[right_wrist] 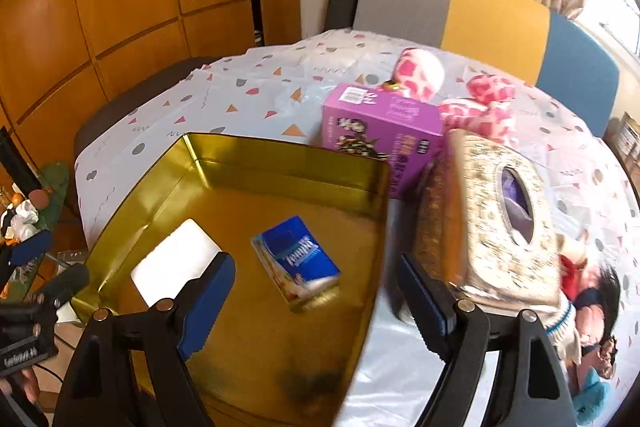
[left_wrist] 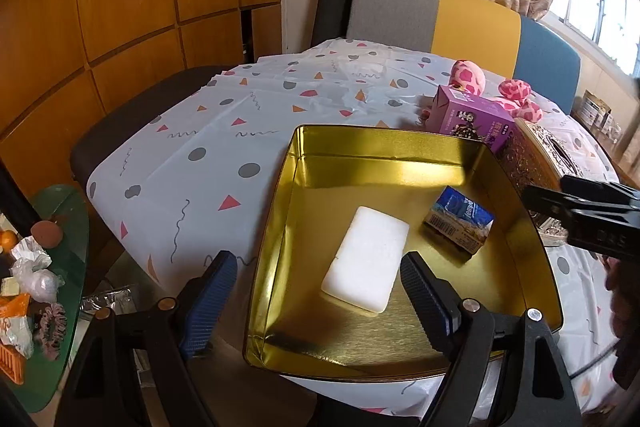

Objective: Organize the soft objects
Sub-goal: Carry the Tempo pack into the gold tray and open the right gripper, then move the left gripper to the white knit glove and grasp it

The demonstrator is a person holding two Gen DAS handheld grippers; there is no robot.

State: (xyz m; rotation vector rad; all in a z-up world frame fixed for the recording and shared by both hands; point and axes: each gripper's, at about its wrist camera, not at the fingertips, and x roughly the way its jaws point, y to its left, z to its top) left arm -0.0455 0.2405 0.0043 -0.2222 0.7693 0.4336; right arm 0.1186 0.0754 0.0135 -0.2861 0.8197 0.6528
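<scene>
Left wrist: white sponge (left_wrist: 366, 258) between parted jaws

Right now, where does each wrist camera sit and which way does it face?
Left wrist: above the gold tin's near-left corner, facing the chair; open left hand-held gripper frames the white sponge; right hand-held gripper enters at right.
Right wrist: over the tin's right rim, same heading; open right hand-held gripper spans it beside the ornate tissue box.
Shared: tin, sponge, blue tissue pack, purple box.
</scene>
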